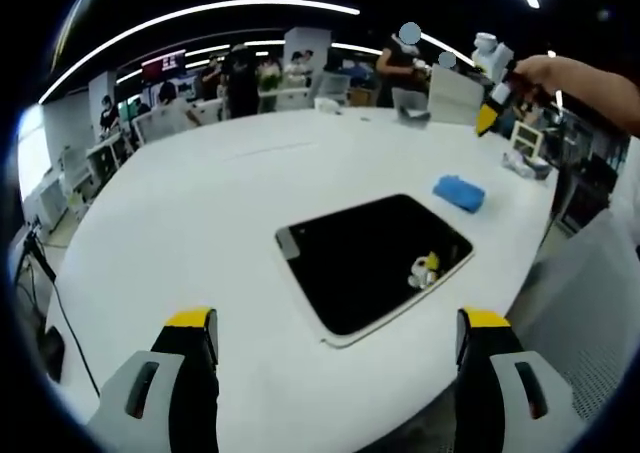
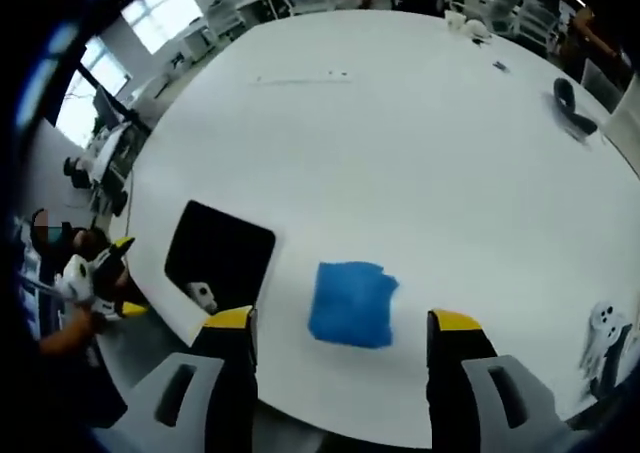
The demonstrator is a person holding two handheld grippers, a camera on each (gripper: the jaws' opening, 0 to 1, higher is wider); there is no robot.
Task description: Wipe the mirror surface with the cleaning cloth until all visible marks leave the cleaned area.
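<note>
1. Two grippers are up in the air, and both are open with nothing in them. The left gripper [image 1: 335, 348] has its fingers [image 1: 190, 338] spread wide, low above the near edge of the table [image 1: 200, 203]. The right gripper [image 2: 342, 338] has its fingers [image 2: 235, 338] spread wide too.

2. The blue cleaning cloth [image 2: 352, 304] lies flat on the table, just in front of the right gripper and between its fingers. No finger touches it.

3. The mirror [image 1: 375, 261] is a dark, flat slab with round corners. It lies on the table near the edge, in front of the left gripper. The cloth lies just beside it, not on it. A small yellow and white shape on the glass looks like a gripper seen in the mirror.

4. The wiping looks not yet begun. The likely next job is to pick up the cloth.

5. Things could go wrong here. The cloth is thin and flat, so the fingers may slide over it and grab nothing. A hard push could shove the mirror off the near edge. No marks can be seen on the dark glass, so some could be missed.
</note>
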